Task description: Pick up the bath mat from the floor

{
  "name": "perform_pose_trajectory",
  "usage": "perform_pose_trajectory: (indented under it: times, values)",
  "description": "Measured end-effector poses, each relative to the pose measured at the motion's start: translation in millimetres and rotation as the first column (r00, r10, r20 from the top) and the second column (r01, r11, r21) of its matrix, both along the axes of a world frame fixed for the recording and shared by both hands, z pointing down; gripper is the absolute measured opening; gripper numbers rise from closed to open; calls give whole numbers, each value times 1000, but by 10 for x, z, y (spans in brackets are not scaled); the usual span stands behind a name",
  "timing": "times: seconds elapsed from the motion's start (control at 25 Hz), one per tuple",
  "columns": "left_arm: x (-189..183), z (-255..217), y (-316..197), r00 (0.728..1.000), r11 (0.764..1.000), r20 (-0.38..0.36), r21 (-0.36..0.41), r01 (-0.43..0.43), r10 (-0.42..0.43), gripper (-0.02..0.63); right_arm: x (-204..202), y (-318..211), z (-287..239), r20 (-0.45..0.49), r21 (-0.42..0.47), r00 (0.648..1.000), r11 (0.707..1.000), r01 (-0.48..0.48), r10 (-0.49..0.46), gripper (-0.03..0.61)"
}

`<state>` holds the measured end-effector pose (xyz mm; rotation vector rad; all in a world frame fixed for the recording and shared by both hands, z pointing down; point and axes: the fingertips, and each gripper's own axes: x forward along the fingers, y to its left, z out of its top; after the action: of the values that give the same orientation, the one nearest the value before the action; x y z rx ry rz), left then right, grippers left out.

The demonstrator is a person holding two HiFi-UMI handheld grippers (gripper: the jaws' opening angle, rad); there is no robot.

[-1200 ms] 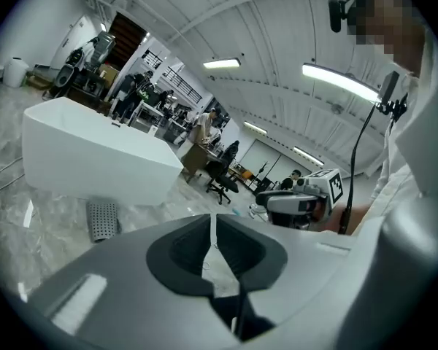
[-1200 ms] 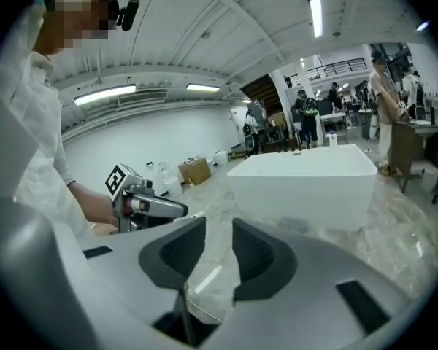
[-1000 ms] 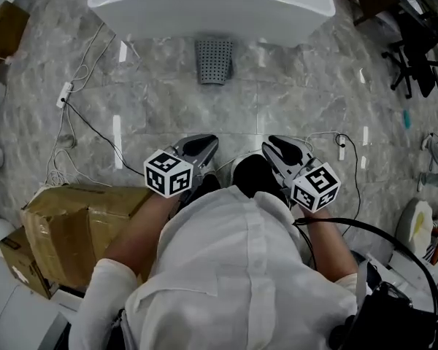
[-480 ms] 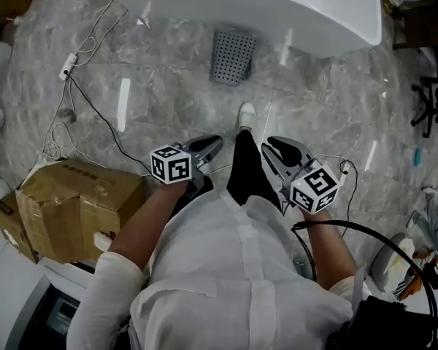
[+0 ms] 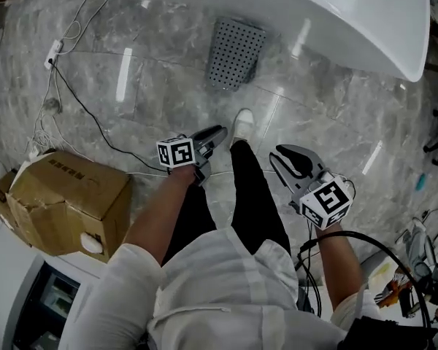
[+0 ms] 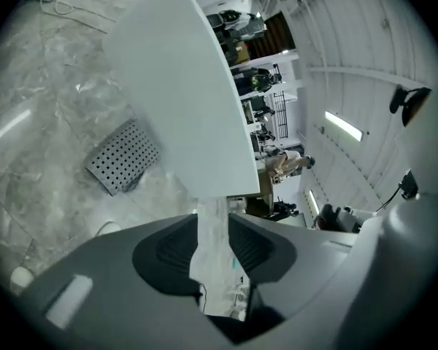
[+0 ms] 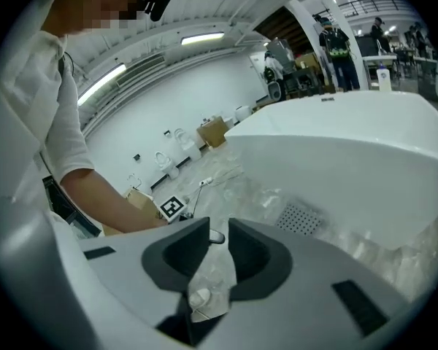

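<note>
opening at left claw [image 5: 217, 131], nothing between; parted and empty at right claw [image 5: 281, 154]. held above floor [image 5: 153, 86], apart from grey perforated bath mat [image 5: 236, 52] by bathtub [image 5: 336, 13].

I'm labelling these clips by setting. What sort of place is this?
Probably a mock bathroom set up in a big hall: a white bathtub and perforated bath mat on marble-look floor, yet a cardboard box and loose cables lie nearby.
</note>
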<state>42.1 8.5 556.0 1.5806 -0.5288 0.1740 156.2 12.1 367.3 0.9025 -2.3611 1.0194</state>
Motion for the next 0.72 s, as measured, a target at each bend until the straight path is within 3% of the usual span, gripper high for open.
perform_pose_trajectory:
  times: [0.16,0.4,0.72]
  values:
    - [160,802,-280,997,996,-8,-54,73,-73,133,183,-181,650,-1,-44,999,998,47,-47,78]
    - [144,2027,-588,990,988,36,-74,139,-137,156,243,-313,1585,7,-77,993,990,121,-121,79]
    - [-90,3162,-697,968,961,81,-128,245,-236,178,217,-243,2458,21,-131,990,981,142,-141,78]
